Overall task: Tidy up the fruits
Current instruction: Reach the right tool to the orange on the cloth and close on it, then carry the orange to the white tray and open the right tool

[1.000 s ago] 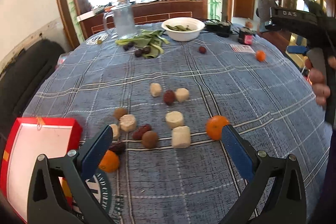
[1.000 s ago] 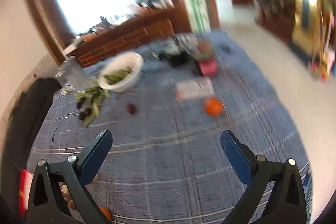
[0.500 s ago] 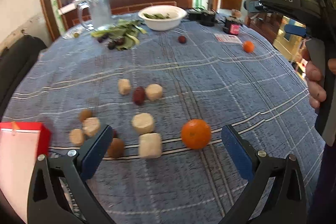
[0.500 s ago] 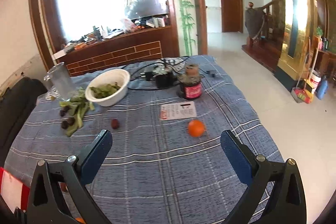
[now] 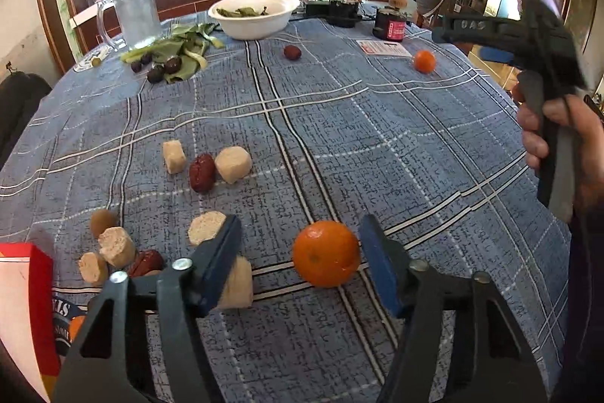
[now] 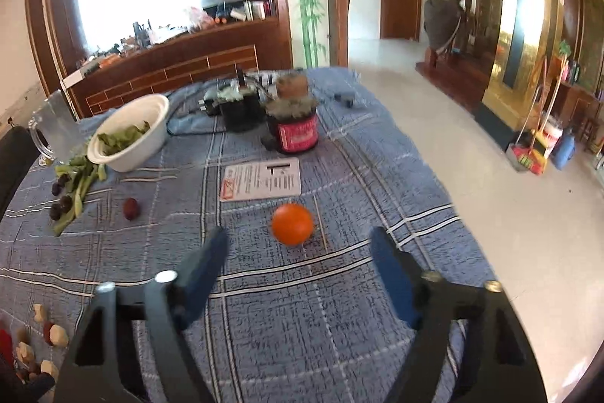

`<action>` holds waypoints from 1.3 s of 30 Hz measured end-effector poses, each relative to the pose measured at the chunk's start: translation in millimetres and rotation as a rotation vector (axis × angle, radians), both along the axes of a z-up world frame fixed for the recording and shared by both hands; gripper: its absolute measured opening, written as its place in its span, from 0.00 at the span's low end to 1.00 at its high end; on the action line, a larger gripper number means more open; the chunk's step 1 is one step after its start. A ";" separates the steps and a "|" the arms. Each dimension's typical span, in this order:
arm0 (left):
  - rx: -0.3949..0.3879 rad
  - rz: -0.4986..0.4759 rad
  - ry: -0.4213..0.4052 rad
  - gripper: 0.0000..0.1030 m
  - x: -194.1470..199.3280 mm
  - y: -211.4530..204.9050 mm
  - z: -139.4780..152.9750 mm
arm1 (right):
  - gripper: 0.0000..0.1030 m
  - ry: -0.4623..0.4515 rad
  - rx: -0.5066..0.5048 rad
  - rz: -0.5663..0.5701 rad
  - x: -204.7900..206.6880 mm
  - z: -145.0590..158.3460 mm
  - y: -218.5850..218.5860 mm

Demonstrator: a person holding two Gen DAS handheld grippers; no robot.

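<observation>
On plaid cloth (image 5: pixel 377 138), round orange (image 5: pixel 326 253).

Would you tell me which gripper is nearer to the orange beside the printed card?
Right. The right gripper points at that orange, which lies just beyond its open jaws. The left gripper is across the table, its jaws around another orange.

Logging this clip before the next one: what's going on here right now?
A person holds a gripper in each hand over a table with a blue checked cloth, sorting fruit. The left gripper has just been closing around the near orange, which sits between its jaws, not yet squeezed. The right gripper has also been closing, lined up on the far orange beside a printed card, with nothing between its jaws yet.
</observation>
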State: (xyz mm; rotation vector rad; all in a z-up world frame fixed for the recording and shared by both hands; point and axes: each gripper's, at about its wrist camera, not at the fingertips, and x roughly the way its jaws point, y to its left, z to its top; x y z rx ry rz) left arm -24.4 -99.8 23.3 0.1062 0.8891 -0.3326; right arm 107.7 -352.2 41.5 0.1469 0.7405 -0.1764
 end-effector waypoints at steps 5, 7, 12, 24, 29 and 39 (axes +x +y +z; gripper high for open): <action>-0.014 -0.027 -0.019 0.60 -1.9 0.4 -0.1 | 0.66 0.048 -0.009 0.017 13.9 -17.6 5.2; -0.027 -0.033 -0.020 0.60 -1.5 1.9 0.3 | 0.66 0.053 -0.034 0.016 18.1 -21.8 9.6; -0.037 -0.039 -0.036 0.60 -2.1 3.0 -0.5 | 0.58 0.104 -0.027 0.013 29.5 -36.3 8.3; -0.060 -0.066 -0.036 0.59 -3.2 1.9 -1.0 | 0.37 0.124 0.013 -0.040 41.9 -39.0 -1.2; -0.086 -0.094 0.005 0.41 -0.2 2.3 -4.8 | 0.33 0.107 0.068 -0.062 36.2 -38.6 -11.3; -0.103 -0.096 0.001 0.41 -0.4 5.8 -3.6 | 0.33 0.052 0.202 0.057 -1.9 10.6 20.5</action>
